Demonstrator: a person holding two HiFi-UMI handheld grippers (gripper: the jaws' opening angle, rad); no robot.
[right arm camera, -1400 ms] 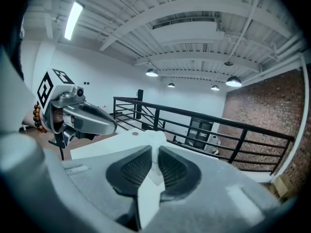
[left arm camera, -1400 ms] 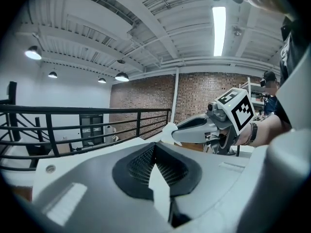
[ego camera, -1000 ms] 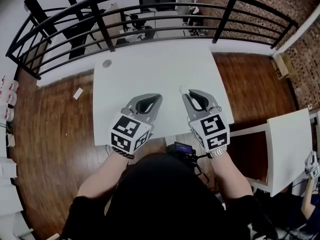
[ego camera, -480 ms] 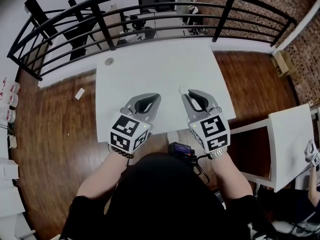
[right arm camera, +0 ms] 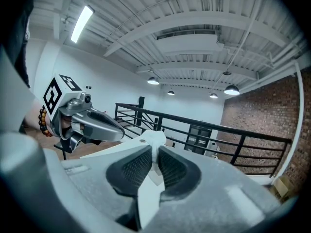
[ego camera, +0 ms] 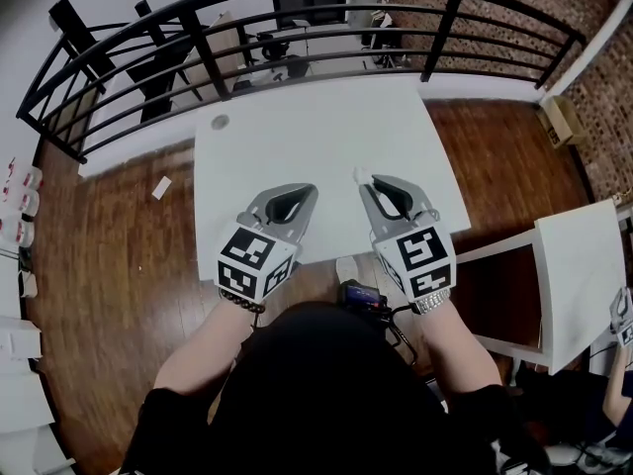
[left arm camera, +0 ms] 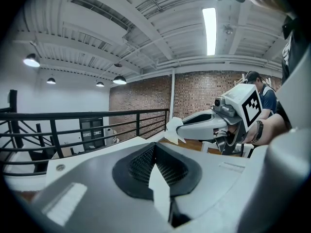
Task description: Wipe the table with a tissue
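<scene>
The white table lies in front of me in the head view. My right gripper hovers over its near right part, shut on a small white tissue that pokes out past the fingertips. The right gripper view shows the tissue pinched between the dark pads. My left gripper is beside it over the near left part, shut with nothing between its jaws. In the left gripper view the right gripper and its tissue are ahead to the right.
A small round grey disc sits at the table's far left corner. A black railing runs behind the table. A white chair stands at the right. A paper scrap lies on the wooden floor.
Both grippers have drawn back a little toward the table's near edge, side by side. Their jaws stay shut and the tissue stays in the right one.
</scene>
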